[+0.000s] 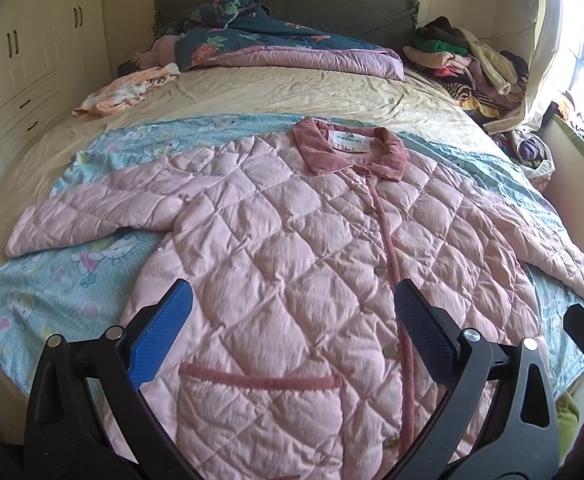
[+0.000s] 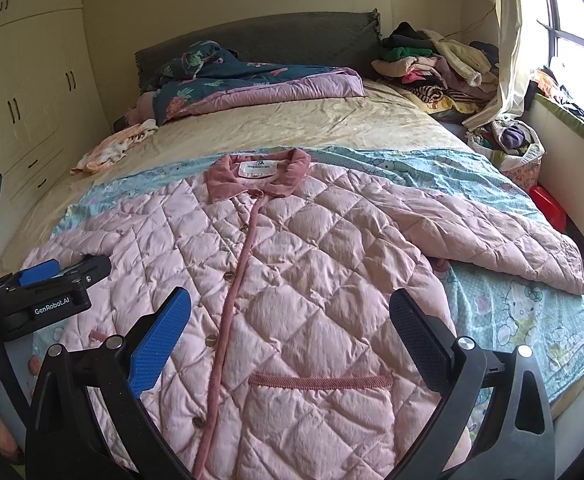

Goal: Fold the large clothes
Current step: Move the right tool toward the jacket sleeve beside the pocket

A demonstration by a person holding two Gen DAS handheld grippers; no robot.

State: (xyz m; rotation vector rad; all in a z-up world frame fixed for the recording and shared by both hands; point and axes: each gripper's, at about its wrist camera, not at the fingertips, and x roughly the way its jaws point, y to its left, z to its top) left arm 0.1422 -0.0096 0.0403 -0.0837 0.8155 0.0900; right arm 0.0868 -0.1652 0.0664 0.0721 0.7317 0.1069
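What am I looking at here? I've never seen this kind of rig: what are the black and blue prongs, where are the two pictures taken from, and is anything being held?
There is no robot. A person holds a hand-held gripper in each hand, and each carries a wide-angle camera looking along its two fingers. The prongs at the bottom of each picture are those fingers.

The left wrist picture shows the left gripper, open and holding nothing. The right wrist picture shows the right gripper, also open and empty; the left gripper appears at its left edge.

Both look over a bed. A pink quilted jacket lies flat on it, buttoned, sleeves spread out, on a blue cartoon-print sheet. Beyond are a rumpled quilt and a pile of clothes. Folding has not started.
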